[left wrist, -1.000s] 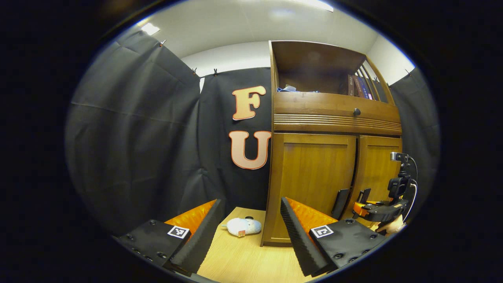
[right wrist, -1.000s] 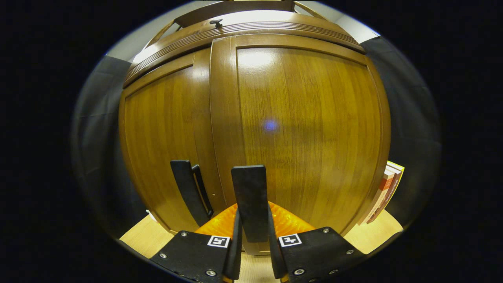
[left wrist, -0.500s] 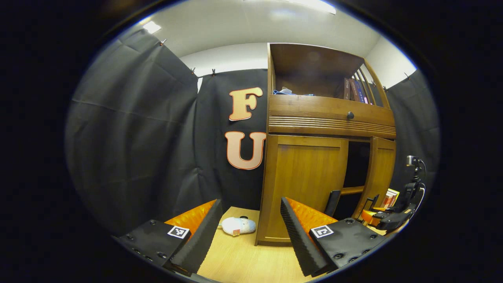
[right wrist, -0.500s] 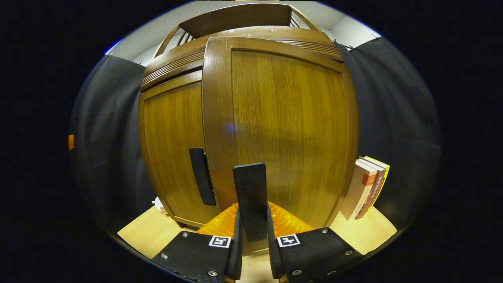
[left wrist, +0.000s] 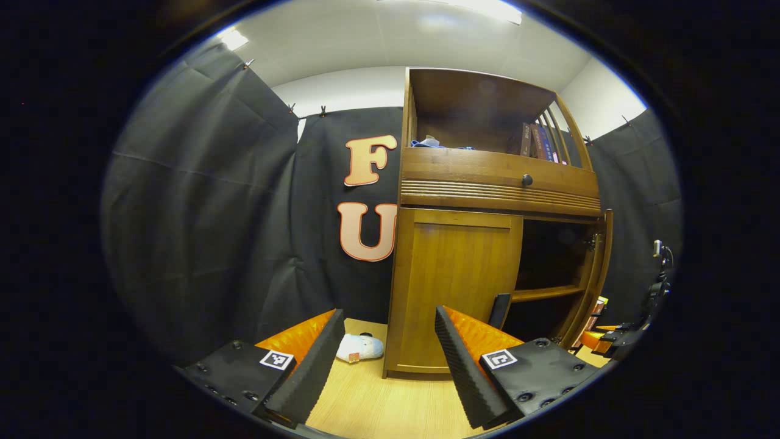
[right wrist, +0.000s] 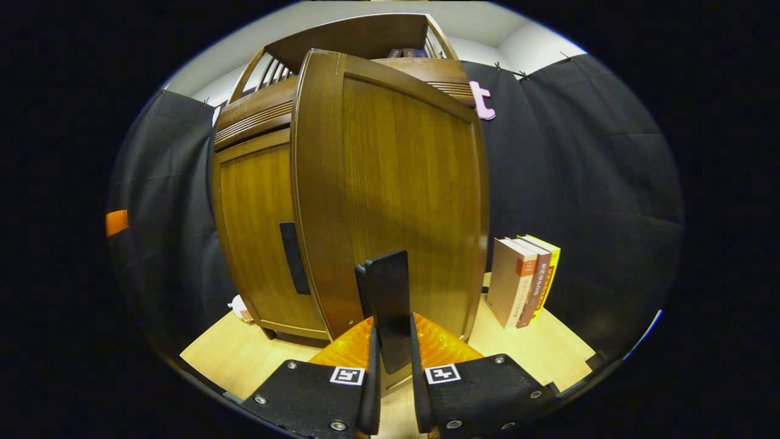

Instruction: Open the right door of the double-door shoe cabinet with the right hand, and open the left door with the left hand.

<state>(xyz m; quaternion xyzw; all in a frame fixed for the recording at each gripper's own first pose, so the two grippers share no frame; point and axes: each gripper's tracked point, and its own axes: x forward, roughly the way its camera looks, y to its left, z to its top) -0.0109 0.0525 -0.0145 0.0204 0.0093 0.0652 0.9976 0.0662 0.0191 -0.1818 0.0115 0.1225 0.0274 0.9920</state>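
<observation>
In the right gripper view, my right gripper (right wrist: 390, 390) sits at the bottom centre of the frame with both fingers pinched on the right door's handle (right wrist: 390, 308), a dark upright bar whose long axis runs vertically straight up from between the fingers. Just behind that bar the right door (right wrist: 402, 195) fills the middle of the frame, swung well out from the shoe cabinet (left wrist: 496, 177). To its left in that view, farther back, the left door (right wrist: 256, 231) lies flat and closed with its own upright handle (right wrist: 294, 258) close to the inner edge. In the left gripper view, my left gripper (left wrist: 384, 366) is spread wide at the bottom of the frame and holds nothing. Beyond it, above and between the fingers, stands the closed left door (left wrist: 454, 286), and its handle (left wrist: 499, 310) peeks out just above the right-hand finger, right of centre. So I judge the left gripper is the nearer tool for what remains: it has to travel forward and to the frame's right, then close across that vertical bar. Past it, at the right of the frame, the opened compartment shows a dark interior with a shelf (left wrist: 545, 294).
</observation>
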